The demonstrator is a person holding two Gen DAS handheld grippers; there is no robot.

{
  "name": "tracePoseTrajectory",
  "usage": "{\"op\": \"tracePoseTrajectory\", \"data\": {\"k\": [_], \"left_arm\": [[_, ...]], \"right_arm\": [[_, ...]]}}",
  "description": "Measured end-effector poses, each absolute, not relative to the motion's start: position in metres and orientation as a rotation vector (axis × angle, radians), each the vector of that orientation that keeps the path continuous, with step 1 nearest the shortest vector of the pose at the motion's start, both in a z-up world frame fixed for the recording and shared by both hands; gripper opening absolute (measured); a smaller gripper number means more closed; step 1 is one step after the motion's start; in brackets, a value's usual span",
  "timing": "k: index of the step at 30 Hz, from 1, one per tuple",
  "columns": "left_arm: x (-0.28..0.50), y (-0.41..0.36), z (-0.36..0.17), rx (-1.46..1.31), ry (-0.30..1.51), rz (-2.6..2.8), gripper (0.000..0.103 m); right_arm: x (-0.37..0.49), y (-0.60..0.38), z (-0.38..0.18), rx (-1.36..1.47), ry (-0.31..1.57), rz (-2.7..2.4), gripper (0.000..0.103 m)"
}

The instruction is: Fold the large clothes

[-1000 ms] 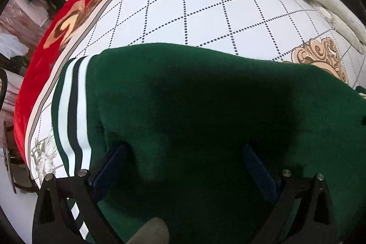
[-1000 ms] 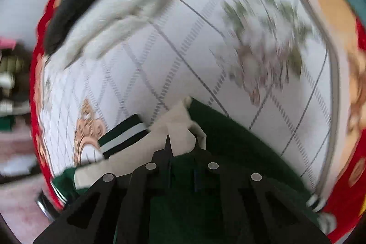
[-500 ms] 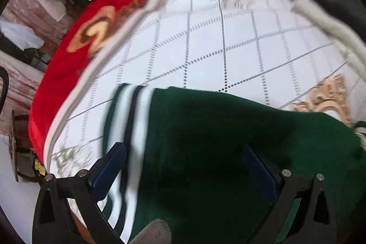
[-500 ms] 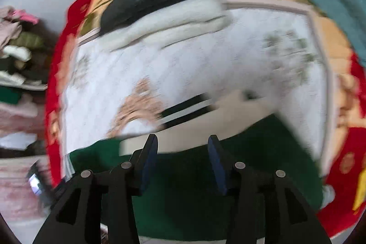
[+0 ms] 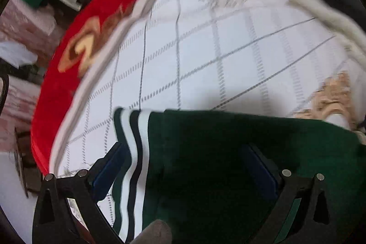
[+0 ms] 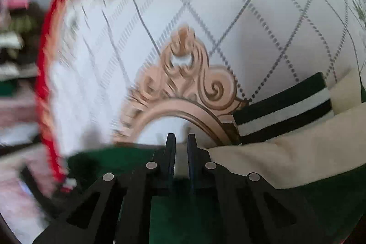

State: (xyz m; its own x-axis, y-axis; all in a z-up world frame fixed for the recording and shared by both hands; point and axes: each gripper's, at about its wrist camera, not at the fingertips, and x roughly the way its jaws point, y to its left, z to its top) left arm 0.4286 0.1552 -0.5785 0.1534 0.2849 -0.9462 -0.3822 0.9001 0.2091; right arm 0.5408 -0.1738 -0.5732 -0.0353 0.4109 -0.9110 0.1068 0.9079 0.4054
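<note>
On the white diamond-quilted blanket (image 5: 205, 56) with its red border lies the green jacket (image 5: 228, 164), no writing legible on it, beneath the left gripper (image 5: 183, 166) with jaws spread wide and empty, while only the right view shows its cream sleeve (image 6: 286, 152) and striped cuff (image 6: 283, 106), beside the right gripper (image 6: 181, 143), whose jaws, just closing, stand narrowly apart, pinching nothing.

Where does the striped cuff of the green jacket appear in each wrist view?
Left wrist: the striped band runs down the lower left, at the green jacket edge.
Right wrist: a striped cuff lies at right, above the cream sleeve.
Shared landmark: the beige scroll ornament on the blanket.
</note>
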Motion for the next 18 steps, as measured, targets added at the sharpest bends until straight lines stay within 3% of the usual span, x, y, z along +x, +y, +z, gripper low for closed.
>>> {"op": "tracePoseTrajectory", "data": {"k": [4, 7, 12, 13, 15, 16, 18], "left_arm": [[0.433, 0.112, -0.548, -0.095, 1.291, 0.356, 0.103], [0.449, 0.076, -0.560, -0.070, 1.308, 0.272, 0.103], [0.484, 0.057, -0.632, -0.019, 1.431, 0.268, 0.103], [0.487, 0.060, -0.639, -0.044, 1.437, 0.267, 0.103], [0.489, 0.060, -0.630, -0.032, 1.412, 0.268, 0.103], [0.488, 0.059, -0.624, -0.021, 1.404, 0.269, 0.103], [0.483, 0.055, -0.605, 0.005, 1.379, 0.276, 0.103]], "right_arm": [[0.518, -0.204, -0.527, 0.489, 1.523, 0.266, 0.040], [0.494, -0.224, -0.521, 0.516, 1.543, 0.245, 0.041], [0.472, -0.304, -0.529, 0.465, 1.458, 0.015, 0.041], [0.474, -0.326, -0.540, 0.402, 1.435, -0.084, 0.039], [0.478, -0.367, -0.573, 0.403, 1.457, -0.208, 0.006], [0.481, -0.385, -0.592, 0.453, 1.506, -0.235, 0.000], [0.478, -0.407, -0.597, 0.587, 1.507, -0.221, 0.000]]}}
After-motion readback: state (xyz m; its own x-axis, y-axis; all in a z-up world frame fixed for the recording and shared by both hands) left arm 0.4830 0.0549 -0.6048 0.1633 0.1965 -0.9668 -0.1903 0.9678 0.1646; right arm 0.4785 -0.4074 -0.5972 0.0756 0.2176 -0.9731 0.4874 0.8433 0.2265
